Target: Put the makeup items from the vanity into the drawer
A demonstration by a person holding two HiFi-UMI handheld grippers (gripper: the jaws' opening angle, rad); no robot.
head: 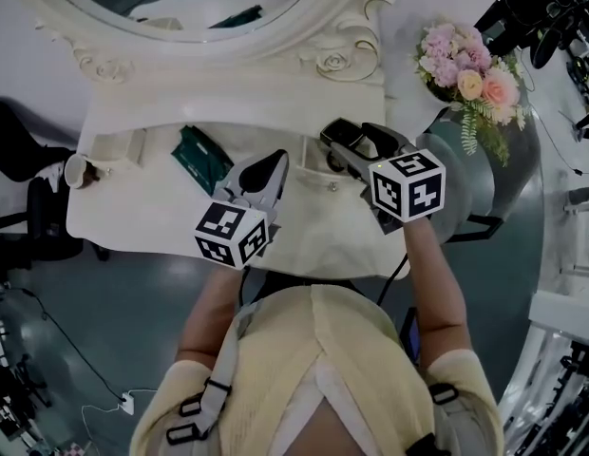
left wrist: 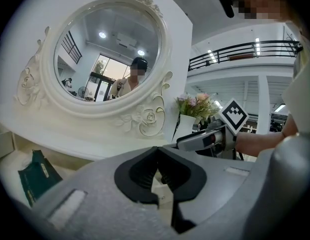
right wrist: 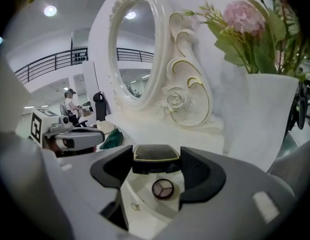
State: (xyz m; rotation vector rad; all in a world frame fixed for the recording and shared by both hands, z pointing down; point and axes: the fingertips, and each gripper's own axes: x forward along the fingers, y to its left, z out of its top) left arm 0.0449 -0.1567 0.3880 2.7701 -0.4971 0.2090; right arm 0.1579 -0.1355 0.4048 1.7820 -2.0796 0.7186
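Vanity [head: 133, 221] drawer [right wrist: 140, 186] stands open. Left gripper [head: 278, 160] hovers over the top, jaws pressed together with nothing between them. Right gripper [right wrist: 156, 168] pinches a black compact [right wrist: 156, 156] above the drawer. A green pouch [head: 201, 157] lies on the top. A round palette [right wrist: 162, 189] lies in the drawer.

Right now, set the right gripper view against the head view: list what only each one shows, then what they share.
Only the right gripper view: a round palette lying below the black compact that the right gripper clamps. Only the head view: the person's yellow top and that gripper's marker cube. Both: the black compact, the flowers, the green packet, the left gripper.
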